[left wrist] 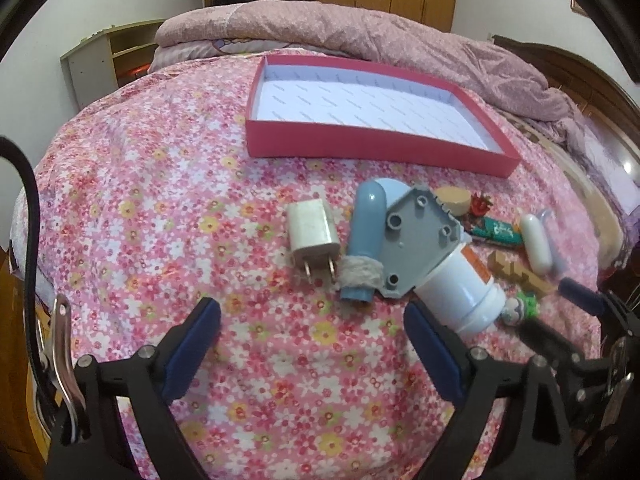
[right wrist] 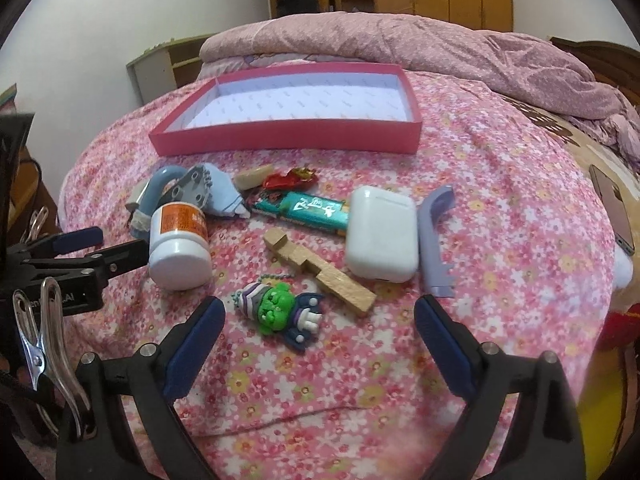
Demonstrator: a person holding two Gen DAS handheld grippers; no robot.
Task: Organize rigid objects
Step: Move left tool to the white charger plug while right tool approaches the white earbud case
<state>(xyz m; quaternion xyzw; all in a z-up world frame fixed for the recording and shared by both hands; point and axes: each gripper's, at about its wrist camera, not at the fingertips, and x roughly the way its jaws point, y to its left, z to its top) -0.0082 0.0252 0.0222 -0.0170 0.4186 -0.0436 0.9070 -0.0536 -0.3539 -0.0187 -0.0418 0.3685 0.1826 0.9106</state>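
I hold my left gripper (left wrist: 312,344) spread wide and empty, low over the flowered pink bedspread (left wrist: 160,208), because the white two-pin charger plug (left wrist: 312,236) lies just ahead, a little apart from the heap. My right gripper (right wrist: 320,340) is likewise spread and empty, framing the green-faced keychain figure (right wrist: 280,308) beside the notched wooden block (right wrist: 320,276). The shallow red cardboard tray with white lining (right wrist: 288,136) waits empty beyond the clutter, so I judge nothing is sorted yet.

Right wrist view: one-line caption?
Open right gripper hovers over green figurine keychain; empty pink tray beyond clutter.
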